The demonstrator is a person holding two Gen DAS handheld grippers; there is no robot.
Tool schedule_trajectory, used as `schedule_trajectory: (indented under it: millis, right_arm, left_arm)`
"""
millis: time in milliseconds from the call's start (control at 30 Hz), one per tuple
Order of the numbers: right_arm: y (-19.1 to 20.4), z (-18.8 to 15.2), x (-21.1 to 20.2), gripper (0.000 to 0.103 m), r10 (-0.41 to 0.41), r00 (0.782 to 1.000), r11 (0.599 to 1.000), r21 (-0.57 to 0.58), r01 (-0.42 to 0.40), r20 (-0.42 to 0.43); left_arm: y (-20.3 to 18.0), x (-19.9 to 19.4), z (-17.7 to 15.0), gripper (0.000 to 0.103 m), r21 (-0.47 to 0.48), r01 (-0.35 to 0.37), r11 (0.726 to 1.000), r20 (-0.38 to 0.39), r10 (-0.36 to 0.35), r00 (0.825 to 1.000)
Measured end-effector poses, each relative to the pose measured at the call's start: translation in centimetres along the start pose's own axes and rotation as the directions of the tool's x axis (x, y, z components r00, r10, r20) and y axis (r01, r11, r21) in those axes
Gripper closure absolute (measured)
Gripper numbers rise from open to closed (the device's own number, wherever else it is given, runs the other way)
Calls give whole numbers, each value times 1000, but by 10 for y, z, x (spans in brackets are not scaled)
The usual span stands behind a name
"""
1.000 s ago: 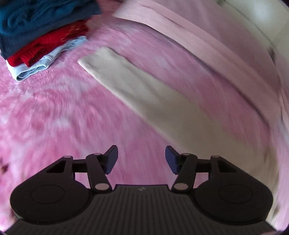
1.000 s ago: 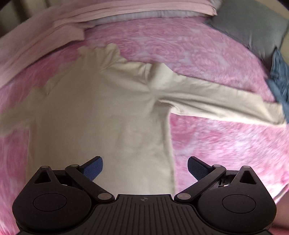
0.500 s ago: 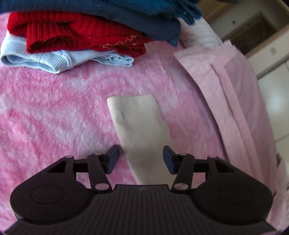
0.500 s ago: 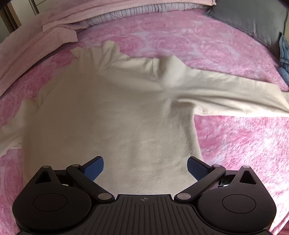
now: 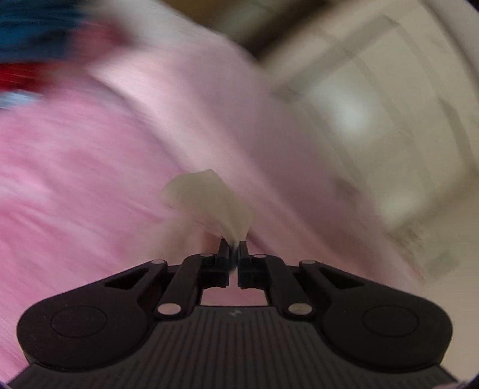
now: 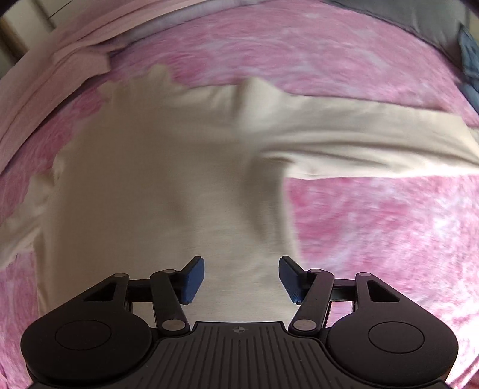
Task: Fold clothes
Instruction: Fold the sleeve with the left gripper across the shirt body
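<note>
A cream long-sleeved top lies flat on the pink blanket, body toward me, one sleeve stretched out to the right. My right gripper is open and hovers just above the top's lower body near its right edge. In the blurred left wrist view, my left gripper is shut on the cuff end of the other cream sleeve, which sticks up from between the fingers above the pink blanket.
A stack of folded clothes in blue, red and pale blue sits at the upper left of the left wrist view. A pale pink sheet lies along the bed's far left. A grey pillow and blue denim lie at the far right.
My left gripper closed on the sleeve cuff and lifted it, swinging fast. My right gripper narrowed its opening and moved lower over the top's body.
</note>
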State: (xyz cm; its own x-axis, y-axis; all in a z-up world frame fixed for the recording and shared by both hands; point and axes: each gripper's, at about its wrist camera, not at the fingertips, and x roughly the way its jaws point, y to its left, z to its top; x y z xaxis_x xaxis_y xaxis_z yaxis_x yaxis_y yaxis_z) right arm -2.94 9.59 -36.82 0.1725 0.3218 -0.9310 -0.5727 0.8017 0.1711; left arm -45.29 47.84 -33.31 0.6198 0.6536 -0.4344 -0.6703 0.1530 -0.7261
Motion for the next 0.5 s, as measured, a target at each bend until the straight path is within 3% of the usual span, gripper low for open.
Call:
schedule_trajectory:
  millis: [67,100,167,233,267,300,400,500]
  right_arm:
    - [-12,7,-10,43,5,1000,1000,26,-5,15]
    - [-17,11,-15,43,7,1000,999,38,-8,23]
    - [-29,17,-21,43,16,999,997,71,-19,43]
    - [-46,25,-24,43,36,997,991,129,-44,66]
    - [-54,28,-23,43,46,996,985,162,-57,70]
    - [-62,32,-22,43,56,996,978,194,-70,74]
    - [-81,40,-13,43,119,990,949,284,-135,75]
    - [-88,45,-3,43,219,972,914,329,-236,91]
  left_arm:
    - [-59,7,-43,101,46,162,986,-99,-157,983]
    - [-88,11,-68,101,60,245,968,-155,-234,960]
    - [-140,23,-124,99,56,382,923,-276,-353,894]
    - [-165,40,-180,88,34,406,913,-380,-364,850]
    - [-169,50,-210,82,53,365,930,-434,-308,847]
    - [-172,60,-239,82,76,322,944,-487,-246,838]
    - [-159,71,-287,83,173,214,961,-616,-64,785]
    - [-143,51,-288,83,296,197,935,-608,25,794]
